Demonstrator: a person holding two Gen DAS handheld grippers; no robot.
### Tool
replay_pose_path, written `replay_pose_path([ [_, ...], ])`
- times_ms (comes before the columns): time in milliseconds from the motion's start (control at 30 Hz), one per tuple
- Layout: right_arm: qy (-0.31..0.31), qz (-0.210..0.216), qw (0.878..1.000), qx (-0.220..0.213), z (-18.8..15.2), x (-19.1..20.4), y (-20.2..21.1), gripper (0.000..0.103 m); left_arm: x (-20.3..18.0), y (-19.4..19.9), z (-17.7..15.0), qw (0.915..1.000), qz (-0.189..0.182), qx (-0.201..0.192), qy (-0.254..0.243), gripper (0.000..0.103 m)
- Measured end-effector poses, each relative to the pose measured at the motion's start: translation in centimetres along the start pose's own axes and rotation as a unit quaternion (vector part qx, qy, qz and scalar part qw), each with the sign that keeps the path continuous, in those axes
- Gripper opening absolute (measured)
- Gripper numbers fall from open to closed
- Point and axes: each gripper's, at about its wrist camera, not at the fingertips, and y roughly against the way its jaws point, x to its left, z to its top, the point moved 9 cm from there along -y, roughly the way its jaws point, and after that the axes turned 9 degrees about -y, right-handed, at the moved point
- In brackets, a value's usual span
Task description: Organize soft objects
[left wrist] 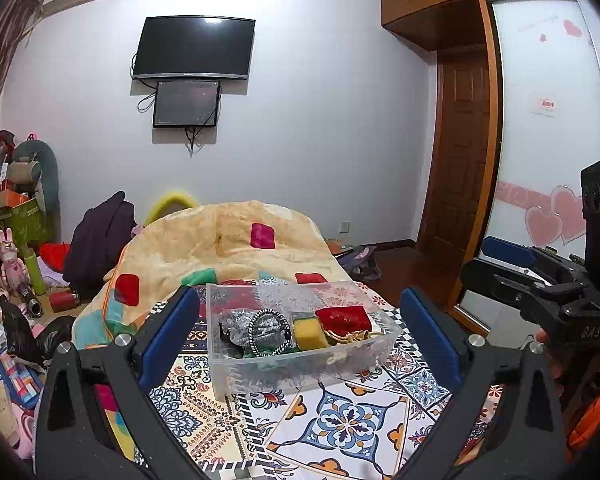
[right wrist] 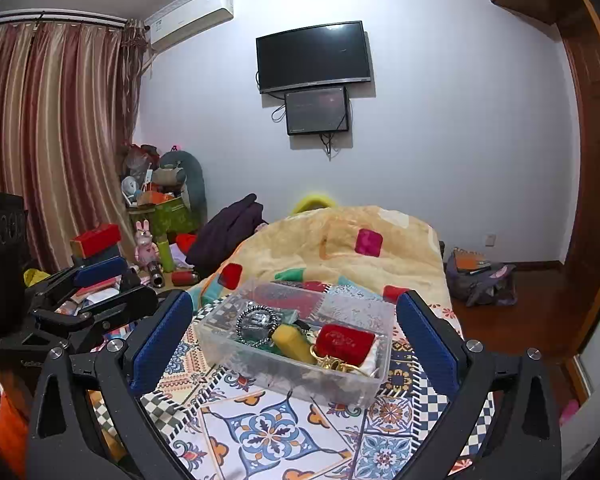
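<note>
Both grippers, left (left wrist: 300, 332) and right (right wrist: 294, 334), hover spread wide and empty; clear bin (left wrist: 236, 372) at twelve o'clock holds sponge (left wrist: 308, 334), seemingly everything. Approach level, pinch gently.

I see clear plastic bin (left wrist: 300, 354) (right wrist: 296, 364) on patterned bedspread, open-topped, upright. Inside, from my left: crumpled silver-grey cloth (left wrist: 242, 326); black-and-white beaded ring (left wrist: 269, 333) (right wrist: 256, 326) standing tilted against it; yellow sponge (left wrist: 309, 334) (right wrist: 292, 340) lying lengthwise mid-bin; red velvet pouch (left wrist: 343, 317) (right wrist: 345, 341) at right end, gold trinkets (left wrist: 354, 337) (right wrist: 338, 364) just beside it. Green fabric (left wrist: 264, 354) underneath, partly hidden.
</note>
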Motion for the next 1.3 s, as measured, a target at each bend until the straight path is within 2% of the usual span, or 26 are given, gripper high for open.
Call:
replay_pose_path([
  [1300, -0.003, 0.003, 1.000, -0.002, -0.04, 0.28, 0.40, 0.102, 0.06, 0.14, -0.72, 1.0000, 0.003, 0.005, 0.002, 0.103],
])
